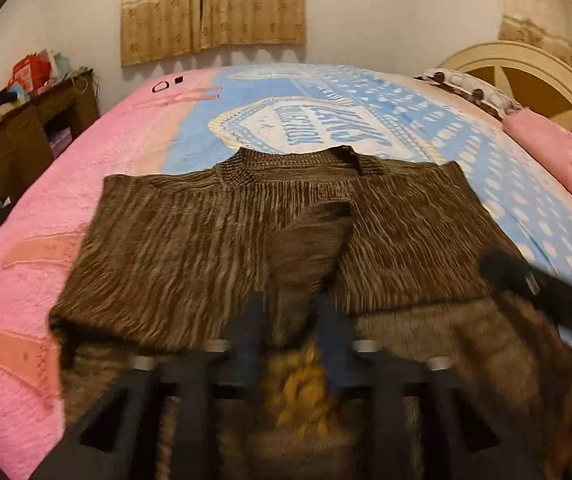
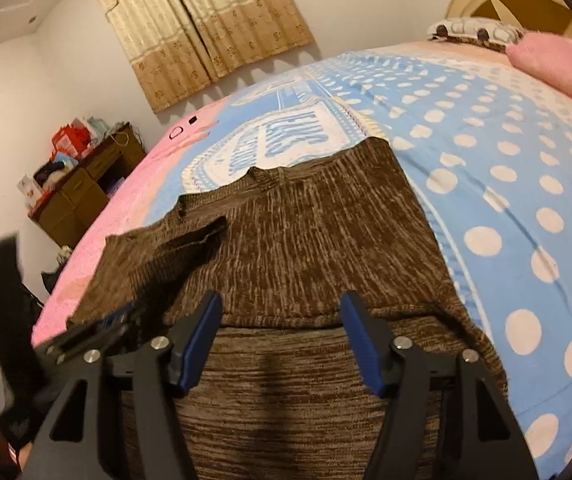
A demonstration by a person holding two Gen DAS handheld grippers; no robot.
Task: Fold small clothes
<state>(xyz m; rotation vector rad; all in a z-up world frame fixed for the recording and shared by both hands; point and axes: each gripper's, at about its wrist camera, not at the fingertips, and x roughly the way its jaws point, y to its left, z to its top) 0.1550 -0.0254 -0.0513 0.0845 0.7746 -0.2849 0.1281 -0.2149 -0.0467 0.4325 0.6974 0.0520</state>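
The right gripper [image 2: 282, 340] hovers over the brown knitted sweater [image 2: 310, 240] with its blue-padded fingers [image 2: 360, 336] spread wide. The sweater lies on the bed [image 2: 506, 184], partly folded. At lower left, the left gripper [image 2: 120, 314] touches the sweater's edge.

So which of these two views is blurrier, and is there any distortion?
Left wrist view: motion blur smears the left gripper and the near part of the brown sweater. Right wrist view: sharper, right gripper crisp. Both: fisheye bends the bed into a dome, corners dark.
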